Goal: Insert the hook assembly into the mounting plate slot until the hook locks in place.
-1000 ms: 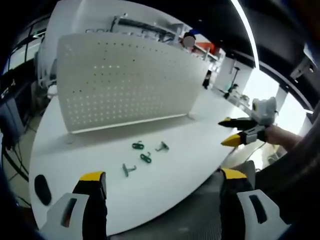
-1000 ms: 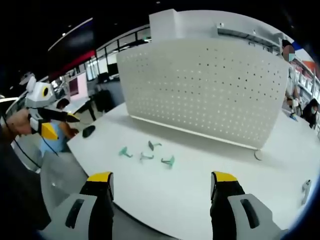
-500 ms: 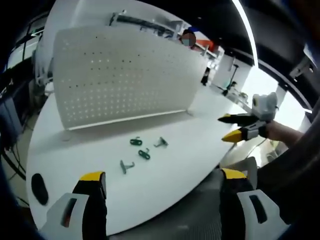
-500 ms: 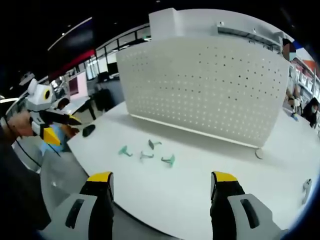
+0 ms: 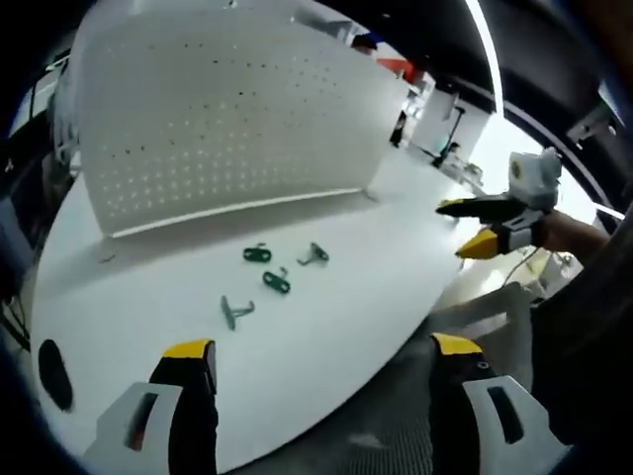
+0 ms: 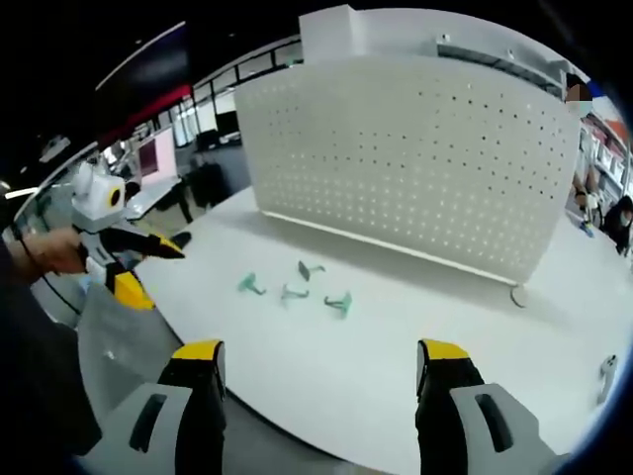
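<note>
1. Four small green hooks lie loose in a cluster on the white surface (image 5: 326, 327), none grasped. In the left gripper view, left to right: first hook (image 5: 233, 311), second hook (image 5: 256, 253), third hook (image 5: 276, 282), fourth hook (image 5: 315, 255).
2. Left tool (image 5: 315, 381): jaws spread wide, holding nothing. It sits at the near edge of the surface; the cluster lies straight ahead and slightly left of its centreline.
3. Right tool (image 6: 321, 376): jaws spread wide, holding nothing. The cluster lies ahead and slightly left of it. Judgement: both tools stand about equally far off, well apart from the hooks.
4. Each hook is too small to resolve its long axis with certainty; the first hook appears to point its stem to the right.
5. Perforated mounting plate (image 6: 415, 168) stands upright at the far side, behind the cluster, its long edge running left to right.
6. Judgement: no insertion has begun; the next move is a forward reach to one hook.
7. Room: open workshop with benches behind the plate.
</note>
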Tool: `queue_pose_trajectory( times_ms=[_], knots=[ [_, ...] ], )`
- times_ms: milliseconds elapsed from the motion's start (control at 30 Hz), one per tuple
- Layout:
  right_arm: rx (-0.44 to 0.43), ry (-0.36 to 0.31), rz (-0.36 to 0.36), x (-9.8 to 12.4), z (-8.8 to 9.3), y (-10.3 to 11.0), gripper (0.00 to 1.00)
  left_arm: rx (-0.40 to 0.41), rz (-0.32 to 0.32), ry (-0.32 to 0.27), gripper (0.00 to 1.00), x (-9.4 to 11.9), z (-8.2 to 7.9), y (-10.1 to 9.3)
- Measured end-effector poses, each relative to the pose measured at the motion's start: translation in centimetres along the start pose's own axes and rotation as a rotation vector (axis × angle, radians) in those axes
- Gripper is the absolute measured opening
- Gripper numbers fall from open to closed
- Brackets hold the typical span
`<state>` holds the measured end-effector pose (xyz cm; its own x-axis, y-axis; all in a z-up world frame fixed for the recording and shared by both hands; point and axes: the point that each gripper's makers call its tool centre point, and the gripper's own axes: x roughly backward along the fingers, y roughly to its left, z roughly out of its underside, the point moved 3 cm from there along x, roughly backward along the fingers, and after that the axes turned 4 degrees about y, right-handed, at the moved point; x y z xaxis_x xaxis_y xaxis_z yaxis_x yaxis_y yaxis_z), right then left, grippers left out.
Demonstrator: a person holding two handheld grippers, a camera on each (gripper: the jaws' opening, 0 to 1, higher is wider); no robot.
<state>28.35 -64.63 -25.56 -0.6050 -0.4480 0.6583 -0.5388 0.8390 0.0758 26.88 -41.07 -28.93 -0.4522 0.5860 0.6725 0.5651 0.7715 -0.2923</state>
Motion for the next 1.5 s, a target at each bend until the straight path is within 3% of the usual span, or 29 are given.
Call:
queue_pose_trajectory(
  times_ms=[200, 400, 533, 833, 1100, 1267, 1500],
  knots=[
    [-0.017, 0.010, 0.004, -0.1, 0.4, -0.5, 0.80, -0.028, -0.023, 0.025, 0.87, -2.3, 0.3, 1.0],
    [-0.030, 0.020, 0.001, 0.2, 0.9, -0.8, 0.80, -0.009, -0.025, 0.033, 0.79, -3.9, 0.5, 1.7],
    [-0.025, 0.046, -0.003, 0.2, 1.9, -1.1, 0.79, 0.026, -0.073, 0.046, 0.77, -5.2, 0.8, 2.9],
    [-0.014, 0.115, -0.024, 0.0, 3.9, -1.2, 0.78, 0.068, -0.158, 0.052, 0.63, -7.4, 0.7, 5.6],
    [0.005, 0.113, -0.014, -0.2, 4.2, -1.7, 0.73, 0.056, -0.188, 0.111, 0.54, -9.8, 1.8, 7.0],
    [0.007, 0.094, 0.011, 0.2, 3.9, -2.2, 0.72, 0.096, -0.212, 0.116, 0.52, -10.4, 1.9, 7.8],
    [-0.010, 0.107, 0.007, -0.1, 4.2, -2.5, 0.72, 0.083, -0.254, 0.136, 0.46, -11.2, 1.6, 9.0]
  ],
)
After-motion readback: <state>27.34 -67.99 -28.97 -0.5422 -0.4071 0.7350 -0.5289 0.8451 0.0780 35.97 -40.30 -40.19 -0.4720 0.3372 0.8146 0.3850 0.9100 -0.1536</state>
